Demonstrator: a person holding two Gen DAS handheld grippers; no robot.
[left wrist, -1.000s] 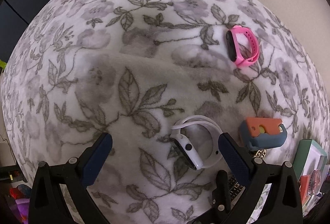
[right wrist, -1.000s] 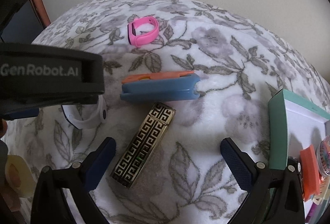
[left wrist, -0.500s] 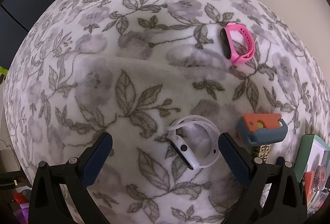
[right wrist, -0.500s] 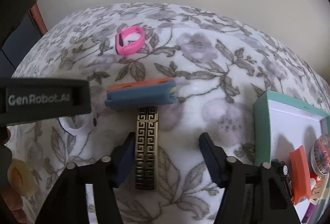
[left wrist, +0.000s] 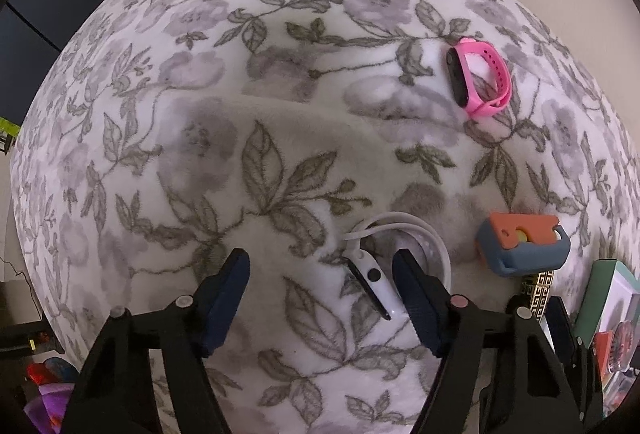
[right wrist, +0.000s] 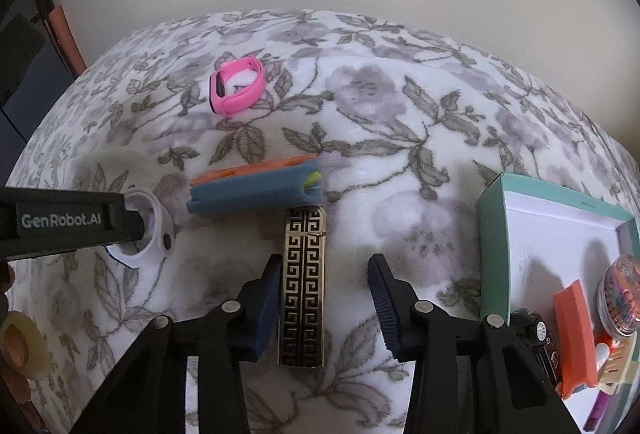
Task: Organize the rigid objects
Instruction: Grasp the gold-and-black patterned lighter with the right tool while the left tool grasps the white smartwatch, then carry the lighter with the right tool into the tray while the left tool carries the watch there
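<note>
My right hand-held gripper has just been closing around the gold lighter on the blanket — left pad touching, right pad still apart. My left hand-held gripper, also closing, straddles the white watch — not yet pinching.

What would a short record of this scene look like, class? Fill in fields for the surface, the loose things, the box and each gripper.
Surface: floral blanket
Loose things: pink band, white watch, blue and orange case, gold patterned bar
Box: teal box, already holding small items
Left gripper: jaws just been closing, watch face between them, not gripped
Right gripper: jaws just been closing around the bar, a gap on one side
</note>
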